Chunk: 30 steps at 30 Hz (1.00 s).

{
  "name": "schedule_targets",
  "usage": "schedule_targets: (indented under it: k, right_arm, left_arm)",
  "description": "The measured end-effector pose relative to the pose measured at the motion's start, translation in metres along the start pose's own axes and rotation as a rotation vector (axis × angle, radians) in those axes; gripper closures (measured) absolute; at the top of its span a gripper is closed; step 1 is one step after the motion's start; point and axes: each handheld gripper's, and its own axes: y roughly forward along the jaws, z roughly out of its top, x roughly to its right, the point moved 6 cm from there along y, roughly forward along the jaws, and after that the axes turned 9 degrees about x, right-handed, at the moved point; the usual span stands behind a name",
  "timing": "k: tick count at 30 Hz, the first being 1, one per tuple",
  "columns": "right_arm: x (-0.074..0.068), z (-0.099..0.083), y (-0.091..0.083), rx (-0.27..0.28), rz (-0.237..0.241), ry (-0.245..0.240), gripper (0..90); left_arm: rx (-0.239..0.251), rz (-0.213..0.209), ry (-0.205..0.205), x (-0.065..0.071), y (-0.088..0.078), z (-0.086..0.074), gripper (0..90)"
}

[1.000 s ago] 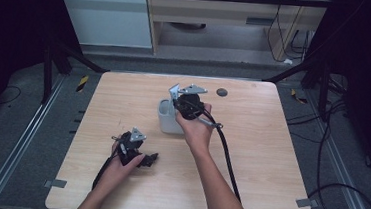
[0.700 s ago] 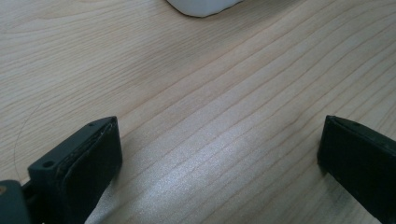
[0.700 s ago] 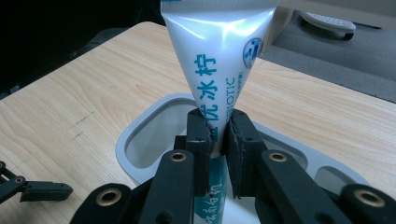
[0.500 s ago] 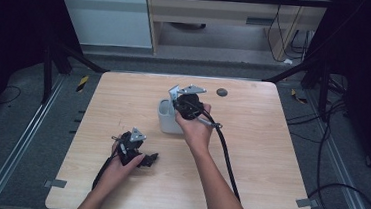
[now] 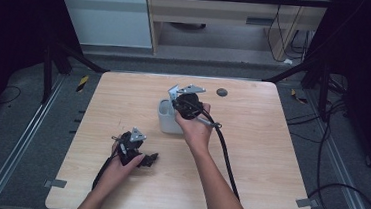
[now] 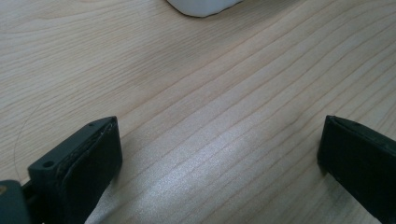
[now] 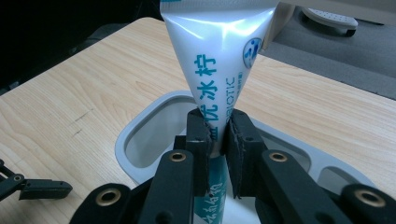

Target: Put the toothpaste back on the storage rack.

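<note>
One tube (image 7: 219, 60) – right tool (image 7: 218, 135) pinching it over one holder (image 7: 140, 135); left tool (image 6: 219, 154) agape.

From my right gripper view I can read teal print running along the white tube (image 7: 219, 56): the Chinese characters 冰柠 clearly, with another character below them partly hidden where the right gripper (image 7: 218, 135) pinches the tube. Beside them are the Latin letters "IOTIC", the start of the word cut off. A small round blue logo sits near the tube's edge, too small to read.
</note>
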Motion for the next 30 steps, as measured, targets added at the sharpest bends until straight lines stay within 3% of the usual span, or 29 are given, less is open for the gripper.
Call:
schedule_targets:
  k: [12,30]
  right_arm:
    - [-0.0013,0.0025,0.0068,-0.007,-0.003,-0.006,79.4]
    - [0.0015,0.0030,0.0096,-0.002,-0.006,0.028,78.1]
  left_arm:
    - [0.000,0.001,0.001,-0.0001,0.0000,0.0000,0.0]
    - [0.000,0.000,0.002,-0.0002,0.0000,0.0000,0.0]
